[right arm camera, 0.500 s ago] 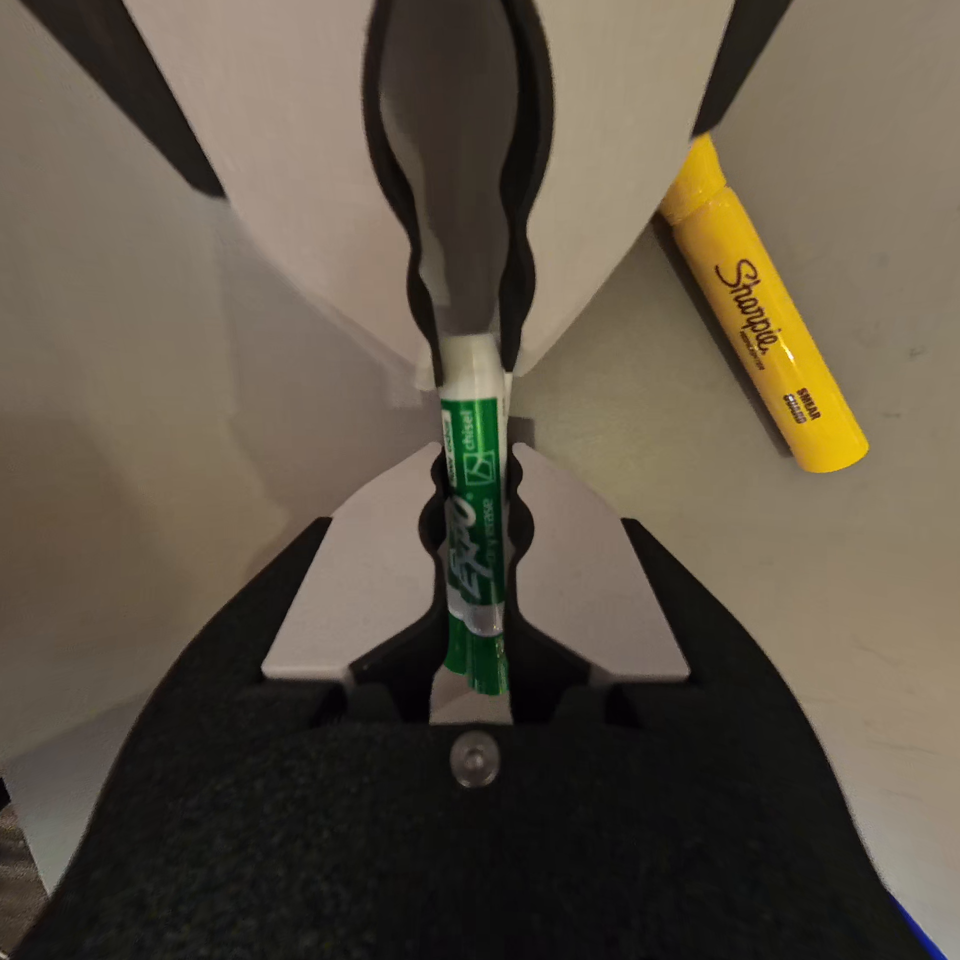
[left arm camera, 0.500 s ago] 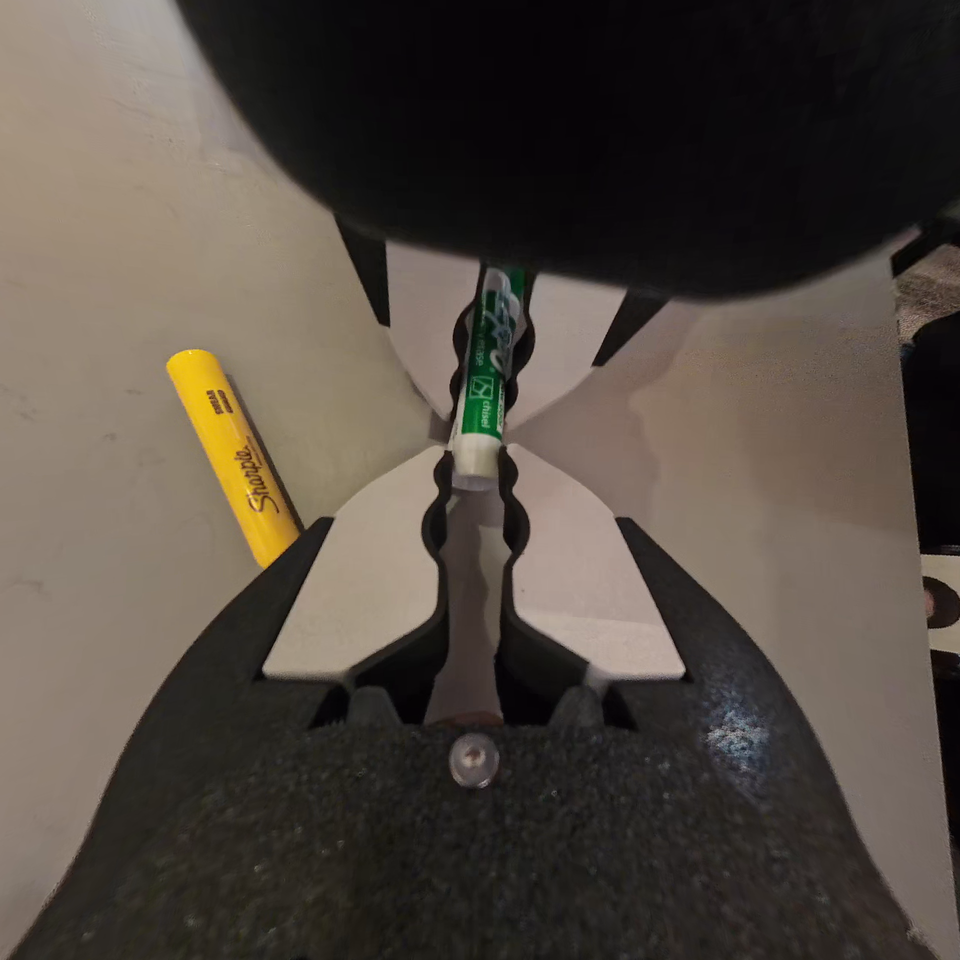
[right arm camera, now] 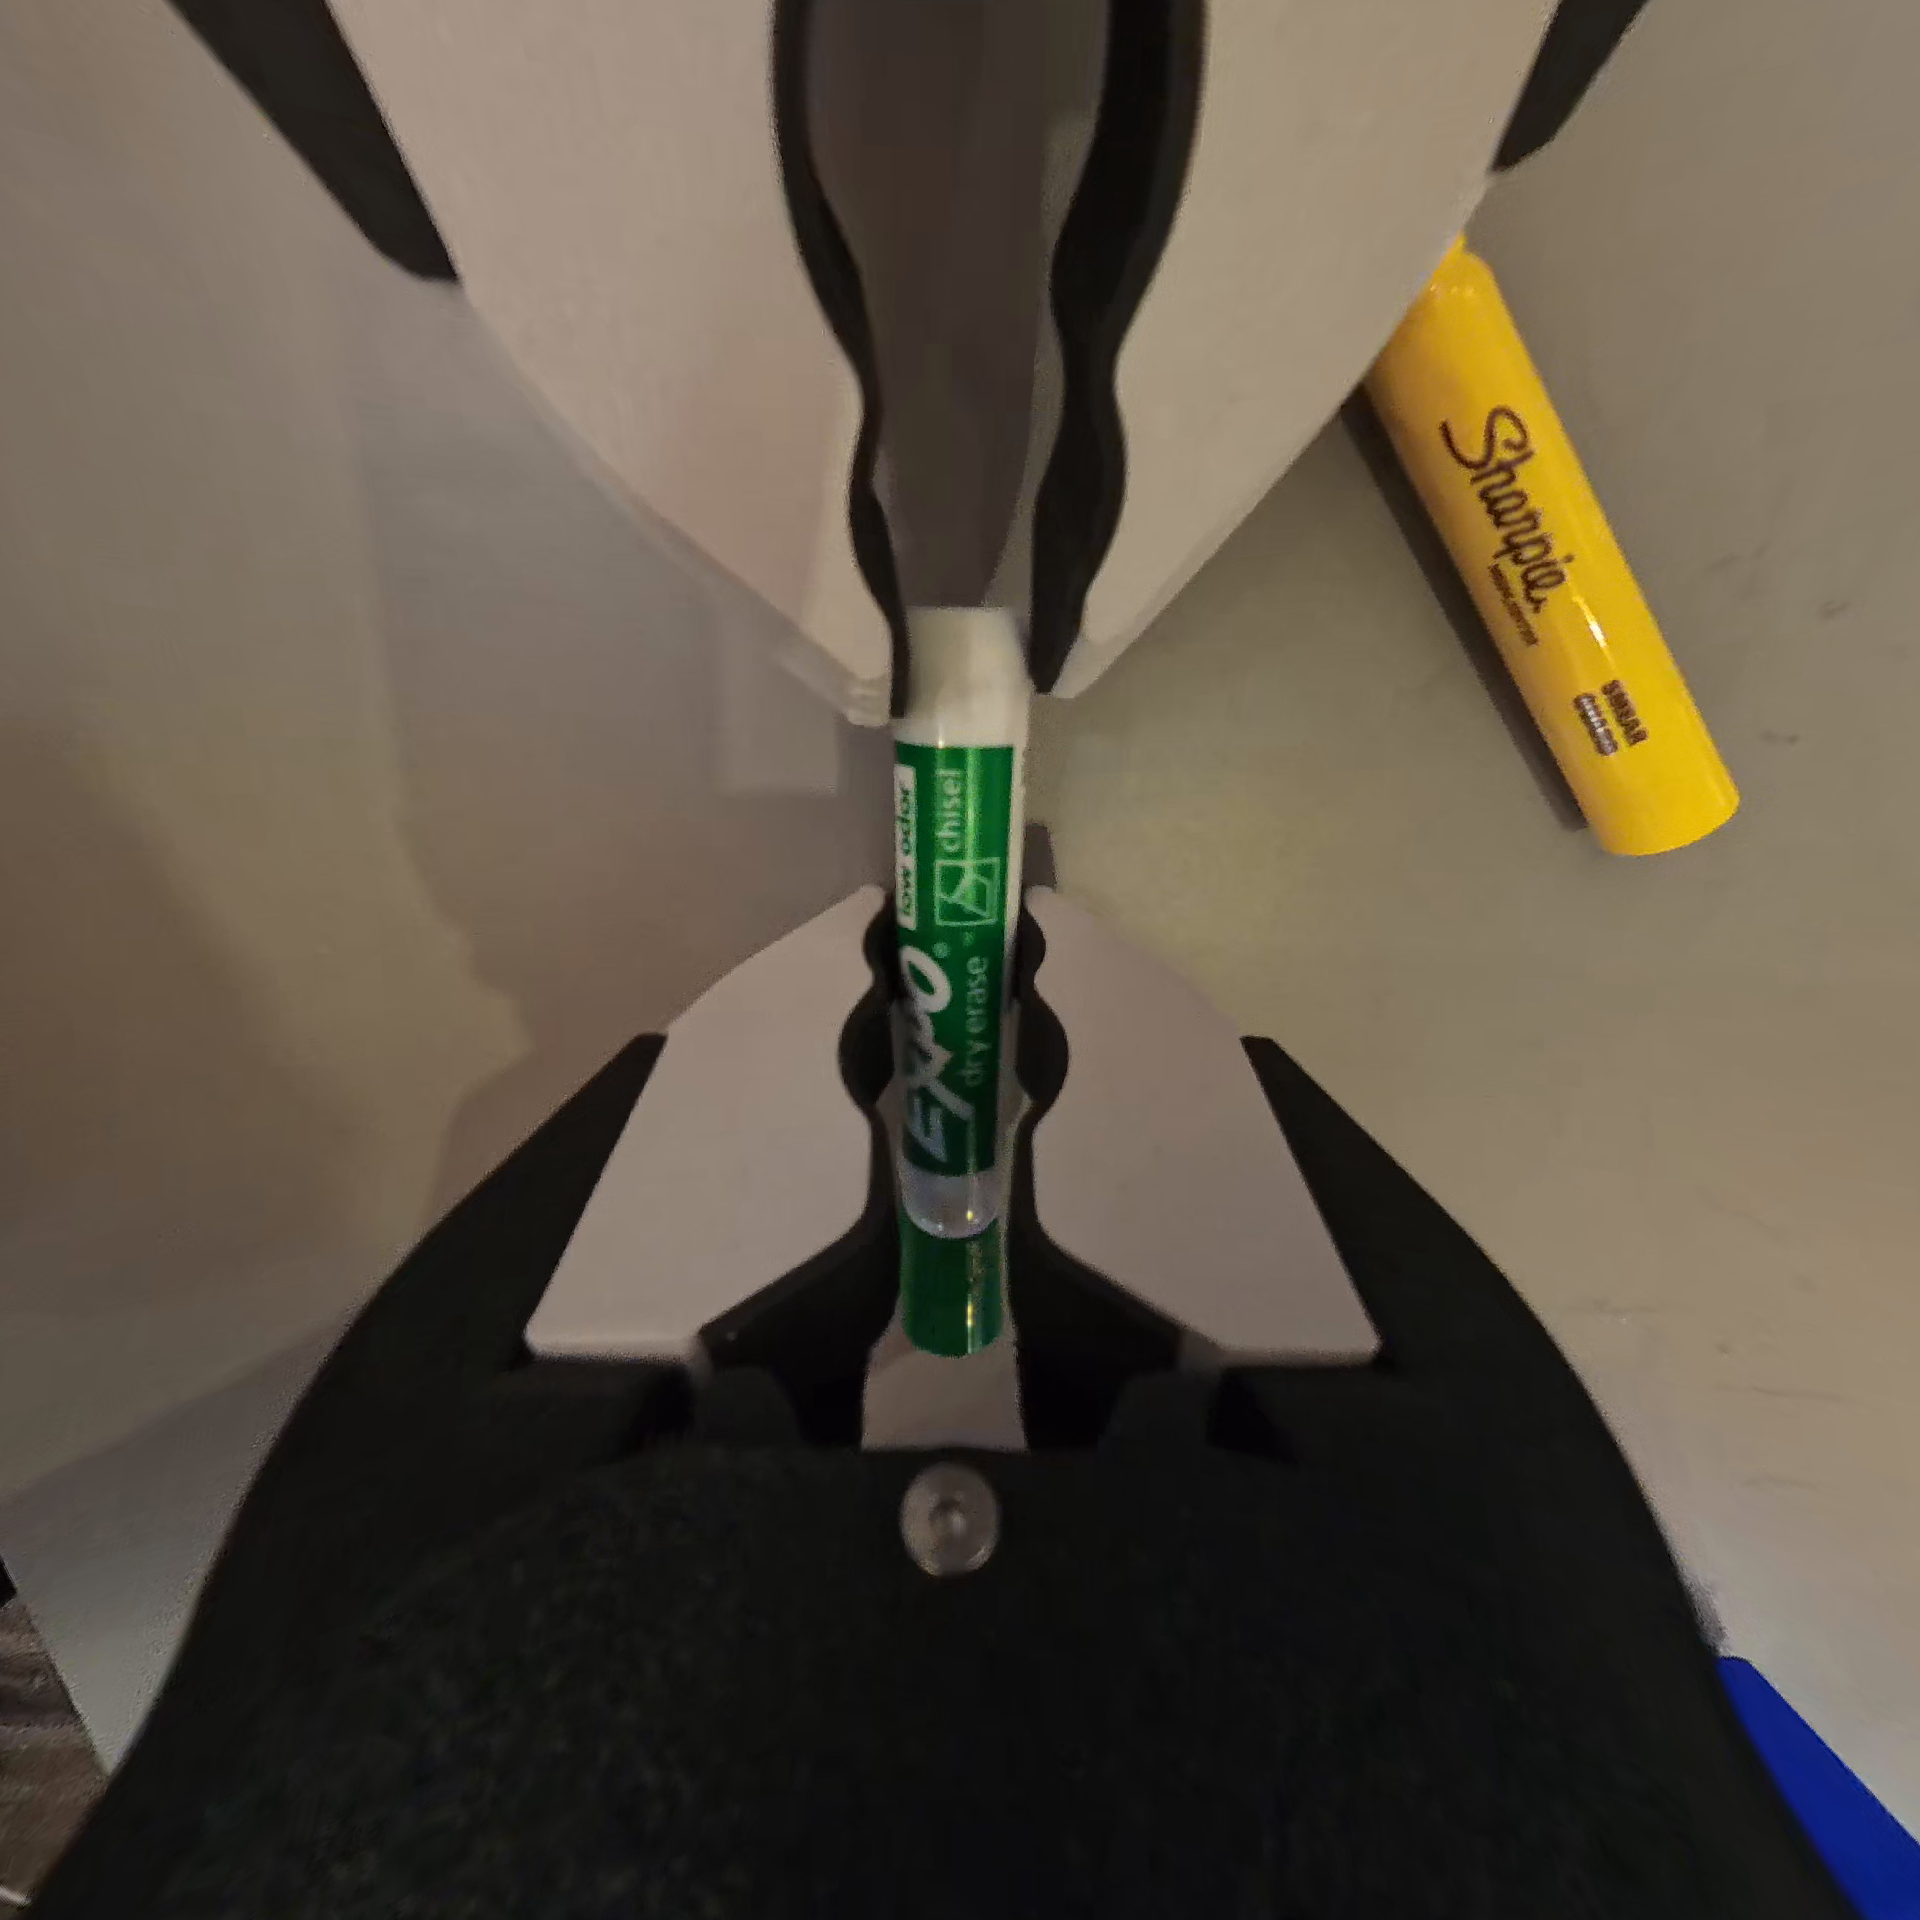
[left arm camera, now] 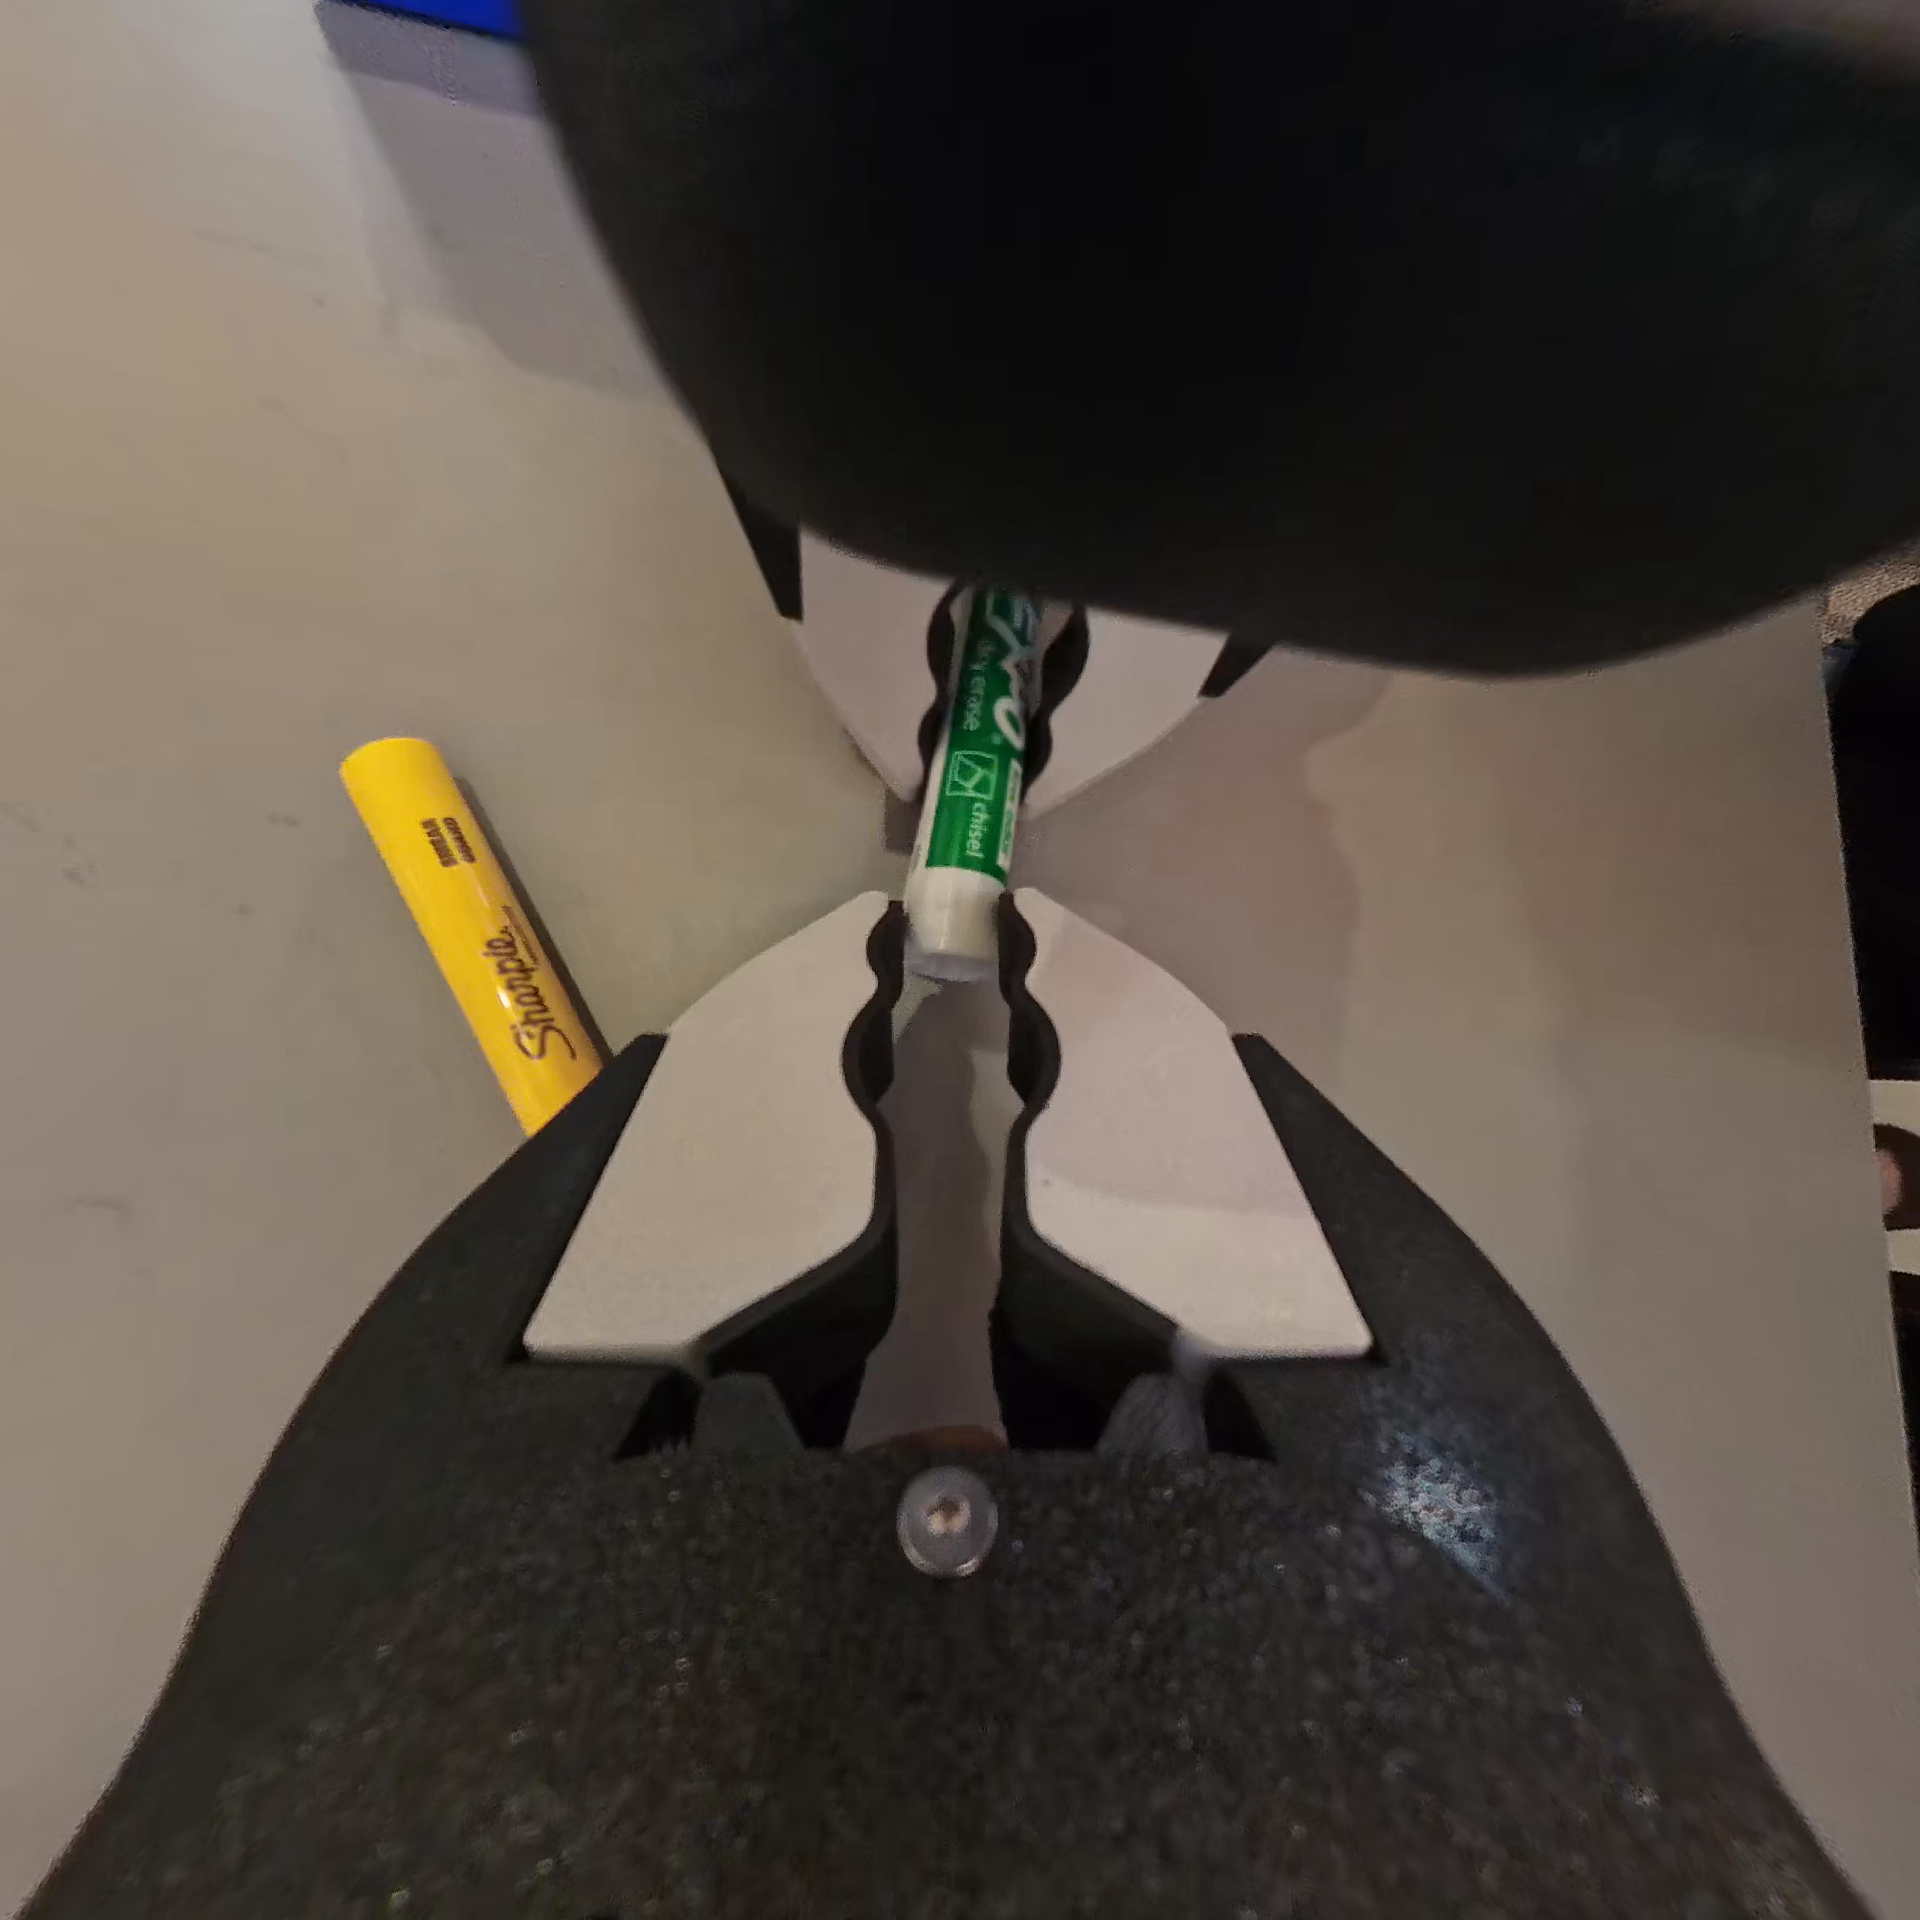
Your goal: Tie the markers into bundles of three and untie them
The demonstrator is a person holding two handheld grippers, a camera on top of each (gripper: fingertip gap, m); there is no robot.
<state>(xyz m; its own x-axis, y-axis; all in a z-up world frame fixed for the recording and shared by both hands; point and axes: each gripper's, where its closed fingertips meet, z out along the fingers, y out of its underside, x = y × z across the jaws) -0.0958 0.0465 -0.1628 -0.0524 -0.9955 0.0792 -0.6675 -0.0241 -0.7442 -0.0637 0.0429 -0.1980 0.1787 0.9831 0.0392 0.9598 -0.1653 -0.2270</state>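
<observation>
Green marker [right arm camera: 954, 997] at frame centre, above the desk [right arm camera: 260, 623]: right tool [right arm camera: 954, 920] pinching its barrel, left tool [left arm camera: 951, 920] closed on its white end; 1 yellow marker [right arm camera: 1548, 561] lies upper right on desk.

A slim green dry-erase marker with a white end and printed label [right arm camera: 956, 935] is held level above the pale tabletop [right arm camera: 312, 727]. A stubby, glossy yellow plastic marker [right arm camera: 1548, 582] lies flat on it, angled, well apart.
</observation>
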